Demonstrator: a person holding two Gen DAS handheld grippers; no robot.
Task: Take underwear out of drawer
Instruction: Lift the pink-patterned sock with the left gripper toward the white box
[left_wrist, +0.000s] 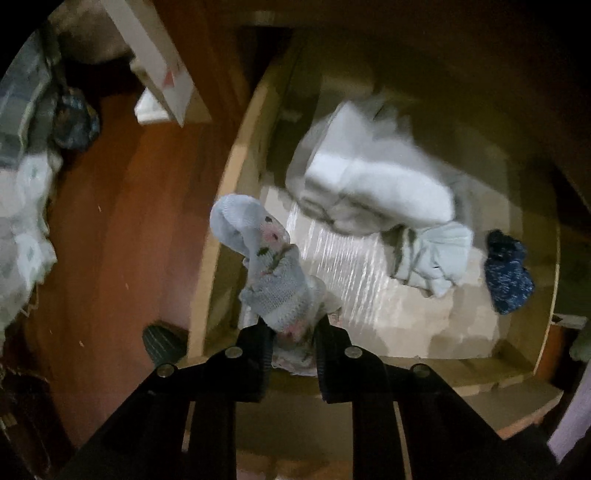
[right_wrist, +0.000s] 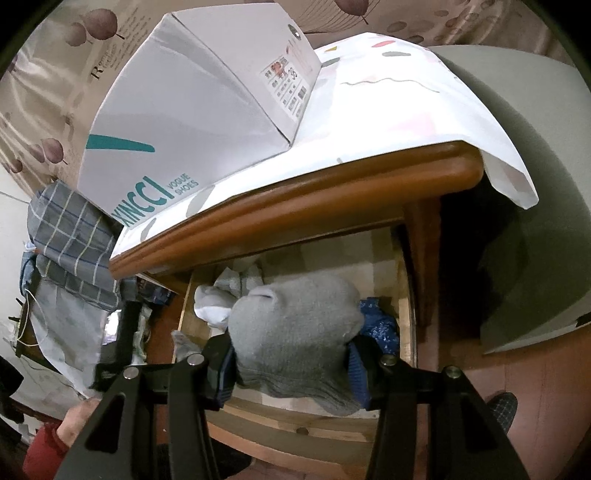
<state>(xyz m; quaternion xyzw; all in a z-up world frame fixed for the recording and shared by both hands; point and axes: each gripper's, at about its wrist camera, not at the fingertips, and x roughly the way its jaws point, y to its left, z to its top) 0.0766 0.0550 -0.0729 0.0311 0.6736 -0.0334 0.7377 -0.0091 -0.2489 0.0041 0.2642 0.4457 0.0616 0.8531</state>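
My left gripper (left_wrist: 291, 332) is shut on a pale blue knitted garment with pink flowers (left_wrist: 266, 258) and holds it above the front left corner of the open wooden drawer (left_wrist: 236, 173). In the drawer lie a white and grey bundle (left_wrist: 373, 181), a pale folded piece (left_wrist: 432, 258) and a dark blue speckled piece (left_wrist: 508, 275). My right gripper (right_wrist: 291, 365) is shut on a thick grey knitted garment (right_wrist: 295, 332) and holds it over the drawer (right_wrist: 295, 421). A white piece (right_wrist: 214, 302) and the blue speckled piece (right_wrist: 380, 325) show behind it.
A white shoe box (right_wrist: 192, 107) sits on a patterned cloth (right_wrist: 388, 99) on the cabinet top (right_wrist: 295, 210) above the drawer. A plaid cloth (right_wrist: 74, 236) hangs at the left. Clothes (left_wrist: 26, 206) lie on the red-brown floor (left_wrist: 122, 221). A slippered foot (right_wrist: 502, 406) is at the right.
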